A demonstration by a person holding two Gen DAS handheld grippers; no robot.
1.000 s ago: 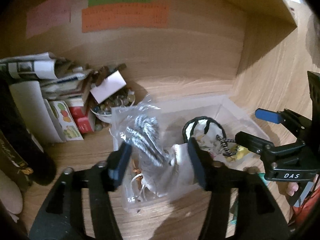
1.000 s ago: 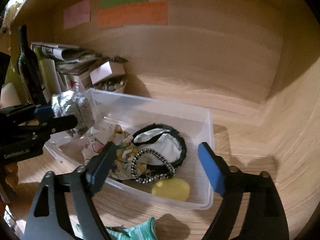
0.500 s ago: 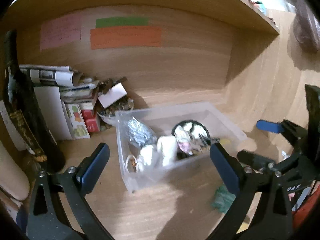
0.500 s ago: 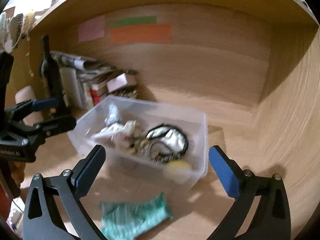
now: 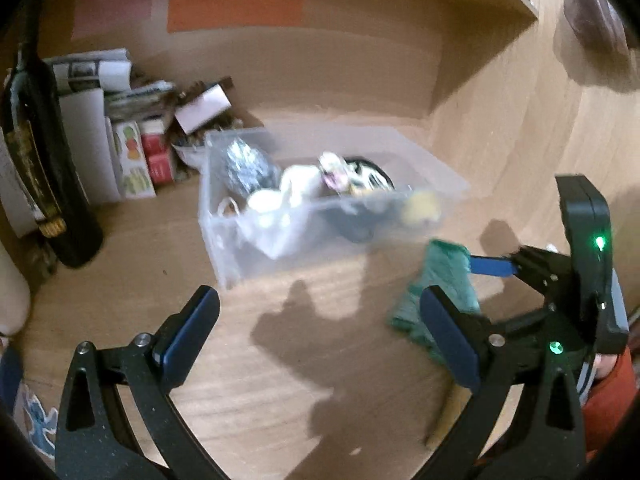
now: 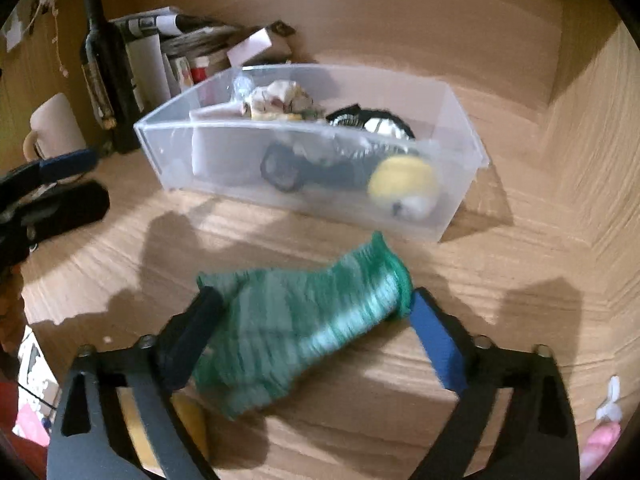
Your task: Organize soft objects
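A clear plastic bin [image 5: 320, 248] [image 6: 304, 184] on the wooden desk holds several soft items: a bagged silvery bundle [image 5: 246, 166], crumpled cloth [image 6: 280, 100], a black-rimmed pouch [image 6: 380, 122] and a yellow ball [image 6: 402, 182]. A green knitted sock [image 6: 304, 328] [image 5: 440, 280] lies on the desk in front of the bin. My right gripper [image 6: 316, 336] is open, its jaws on either side of the sock. My left gripper [image 5: 316, 340] is open and empty, above bare desk before the bin.
A dark wine bottle [image 5: 44, 152] [image 6: 106, 68], stacked papers and small boxes [image 5: 132, 128] stand at the back left. A cream mug [image 6: 52, 128] stands left. Wooden walls close the nook behind and to the right.
My left gripper let go of the bagged bundle, which now lies in the bin, and pulled back. My right gripper drew back and dropped down over the green sock.
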